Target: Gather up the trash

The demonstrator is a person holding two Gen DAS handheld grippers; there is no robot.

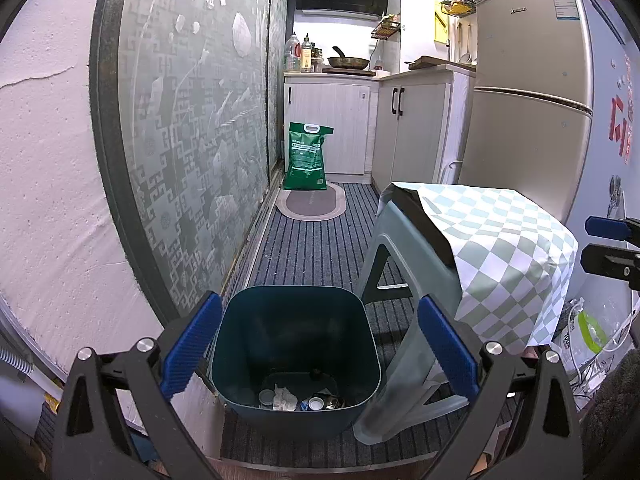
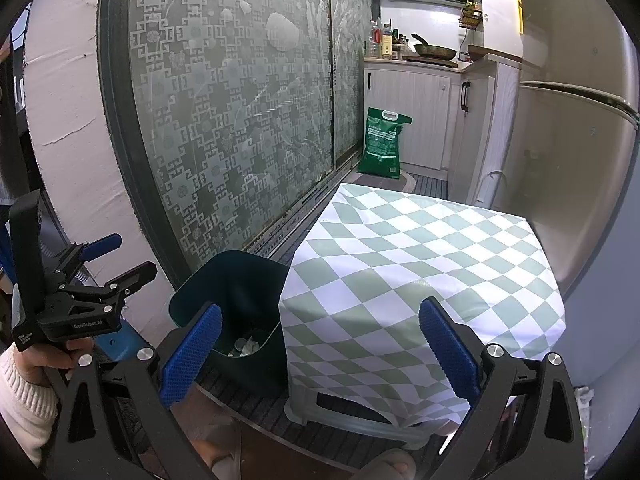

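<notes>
A dark teal trash bin (image 1: 296, 356) stands on the striped floor mat, holding bottle caps, crumpled paper (image 1: 284, 398) and other small scraps at its bottom. My left gripper (image 1: 320, 348) hovers open above the bin's mouth with nothing between its blue pads. In the right wrist view the bin (image 2: 232, 320) sits left of a stool draped in a green-and-white checked cloth (image 2: 420, 280). My right gripper (image 2: 320, 348) hangs open over the cloth's near edge, holding nothing. The left gripper (image 2: 116, 260) shows at the left, held by a hand in a white sleeve.
The plastic stool (image 1: 404, 260) under the cloth stands right beside the bin. A patterned glass sliding door (image 1: 192, 140) runs along the left. A fridge (image 1: 528, 92), cabinets (image 1: 408, 128), a green sack (image 1: 306, 156) and an oval rug (image 1: 312, 204) lie beyond. Bags (image 1: 592, 328) crowd the right.
</notes>
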